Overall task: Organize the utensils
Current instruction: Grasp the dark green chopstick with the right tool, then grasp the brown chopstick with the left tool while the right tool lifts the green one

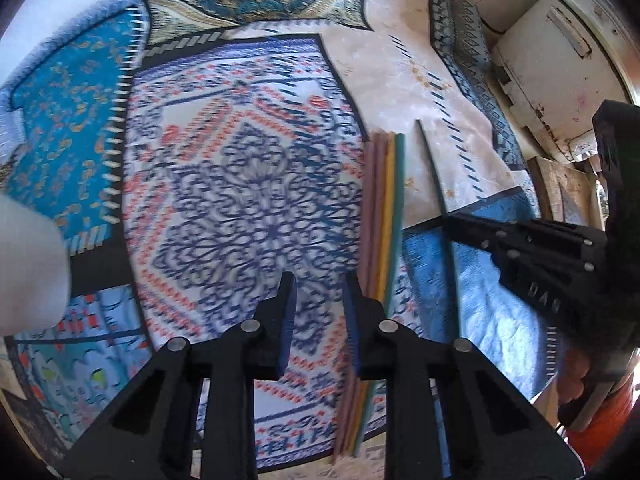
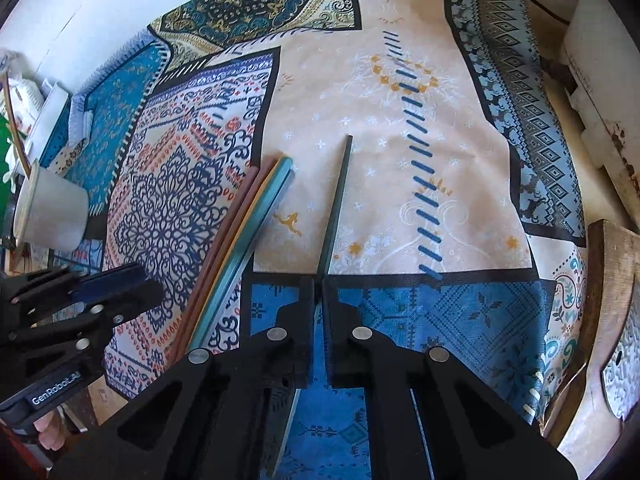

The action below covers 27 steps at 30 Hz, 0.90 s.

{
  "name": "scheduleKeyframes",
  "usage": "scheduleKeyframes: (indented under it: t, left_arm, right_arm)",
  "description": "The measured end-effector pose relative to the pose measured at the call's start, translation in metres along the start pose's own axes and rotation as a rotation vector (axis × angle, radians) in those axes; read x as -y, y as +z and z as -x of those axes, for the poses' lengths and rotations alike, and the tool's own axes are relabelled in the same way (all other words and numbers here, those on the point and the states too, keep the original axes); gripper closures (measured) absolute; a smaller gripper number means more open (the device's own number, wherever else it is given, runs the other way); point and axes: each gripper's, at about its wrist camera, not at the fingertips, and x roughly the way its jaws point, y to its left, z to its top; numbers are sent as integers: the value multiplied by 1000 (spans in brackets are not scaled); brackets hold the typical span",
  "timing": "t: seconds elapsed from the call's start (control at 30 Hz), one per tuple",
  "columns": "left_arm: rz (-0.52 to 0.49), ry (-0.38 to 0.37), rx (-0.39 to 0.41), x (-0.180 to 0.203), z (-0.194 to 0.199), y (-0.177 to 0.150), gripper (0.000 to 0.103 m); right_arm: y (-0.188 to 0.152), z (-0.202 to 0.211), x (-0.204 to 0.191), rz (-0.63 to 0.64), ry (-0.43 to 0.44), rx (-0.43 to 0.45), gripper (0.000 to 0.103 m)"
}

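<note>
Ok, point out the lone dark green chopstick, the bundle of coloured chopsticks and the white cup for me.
dark green chopstick (image 2: 338,204): right wrist view, mid shaft.
bundle of coloured chopsticks (image 2: 244,236): right wrist view, middle of the bundle.
white cup (image 2: 56,216): right wrist view, side wall.

A home: a patterned patchwork tablecloth (image 2: 400,120) and white cup (image 2: 52,208) beside worn household clutter.

A bundle of chopsticks (image 2: 240,248) lies on the patterned cloth (image 2: 460,168) covering the bench. Just to its right lies a single chopstick (image 2: 338,200). A cup (image 2: 52,212) stands well to the left.
</note>
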Motion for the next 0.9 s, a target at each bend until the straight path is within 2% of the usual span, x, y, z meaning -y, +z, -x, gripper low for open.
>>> scheduleKeyframes:
  t: [0.2,0.33,0.4,0.57,0.63,0.73,0.8,0.9]
  left_arm:
    - [-50,15,-15,20,-15,9,90]
    - [-56,40,-1,25,-18,17,91]
    - [-51,31,-3,26,-21,23,92]
    - [-91,70,-5,37,-29,38,94]
    - [-105,71,-2,41,-31,44,94]
    - [-111,46,-1,42,-36,56,97]
    - [-91,5,-16,38,-38,65,98]
    - [-57,-50,-39,28,-39,75,98]
  right_arm:
    - [-10,5,3,26,8,-34,99]
    - [-16,5,5,35,22,-53,99]
    - [-19,6,5,39,22,-50,98]
    - [-20,5,5,20,28,-36,97]
    - [-21,5,3,8,33,-20,93]
    - [-21,1,-12,21,8,18,93]
    - [-20,0,-20,27,-10,35,95]
    - [-16,-3,-20,-2,17,41,96]
